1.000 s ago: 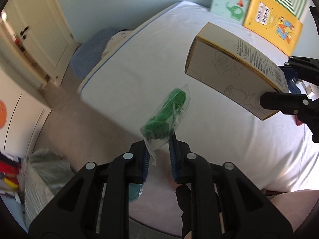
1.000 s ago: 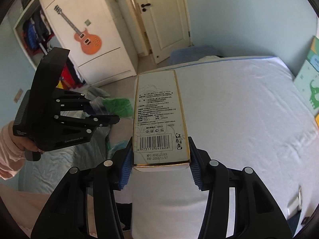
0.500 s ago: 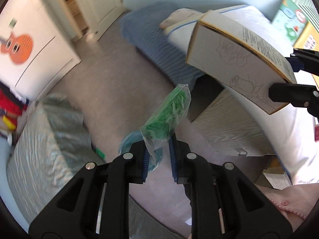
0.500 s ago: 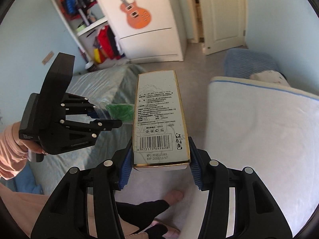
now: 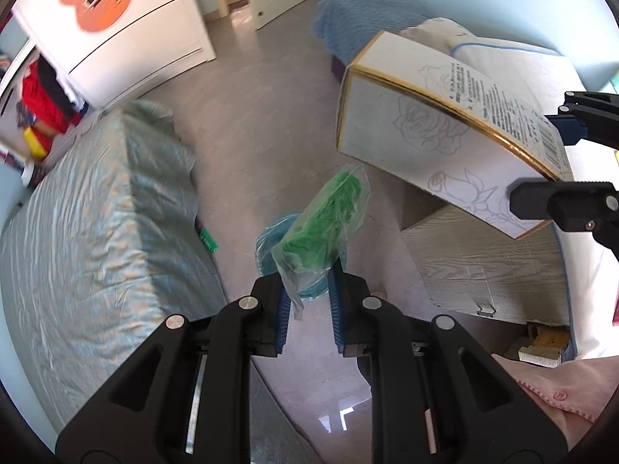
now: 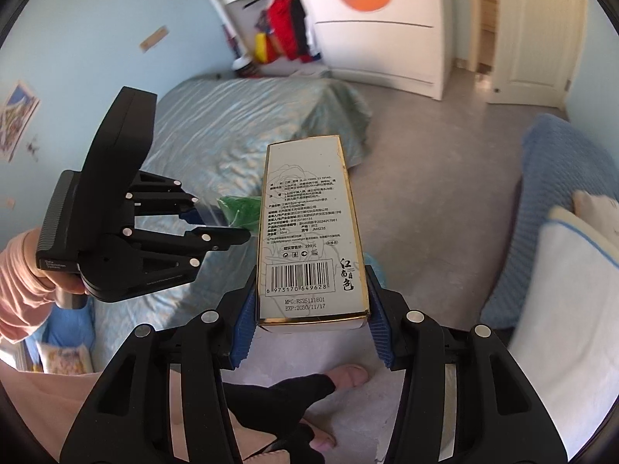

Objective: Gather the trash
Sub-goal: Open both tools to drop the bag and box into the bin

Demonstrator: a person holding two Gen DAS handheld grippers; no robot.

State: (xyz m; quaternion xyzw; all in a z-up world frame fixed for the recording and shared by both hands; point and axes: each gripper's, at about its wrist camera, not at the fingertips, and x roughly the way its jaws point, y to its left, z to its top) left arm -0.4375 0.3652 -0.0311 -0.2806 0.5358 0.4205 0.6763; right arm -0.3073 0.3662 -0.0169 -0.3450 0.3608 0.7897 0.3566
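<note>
My left gripper (image 5: 308,286) is shut on a clear plastic bag of green stuff (image 5: 325,220), held up over the floor. Below it on the floor is a round blue-lined bin (image 5: 271,239), mostly hidden by the bag. My right gripper (image 6: 311,313) is shut on a tall white carton with gold edges (image 6: 309,232). The carton also shows in the left wrist view (image 5: 445,131), up and to the right of the bag, with the right gripper (image 5: 572,170) on its end. In the right wrist view the left gripper (image 6: 228,226) and the green bag (image 6: 240,212) sit just left of the carton.
A bed with a pale green cover (image 5: 93,224) lies to the left, a wooden-framed bed with a white mattress (image 5: 483,263) to the right. A green packet (image 5: 207,239) lies on the floor by the left bed. A white wardrobe with a guitar sticker (image 5: 116,27) stands beyond.
Both grippers have swung away from the white bed towards the floor between the two beds. The blue bin has come into view under the bag. Both grips are unchanged.
</note>
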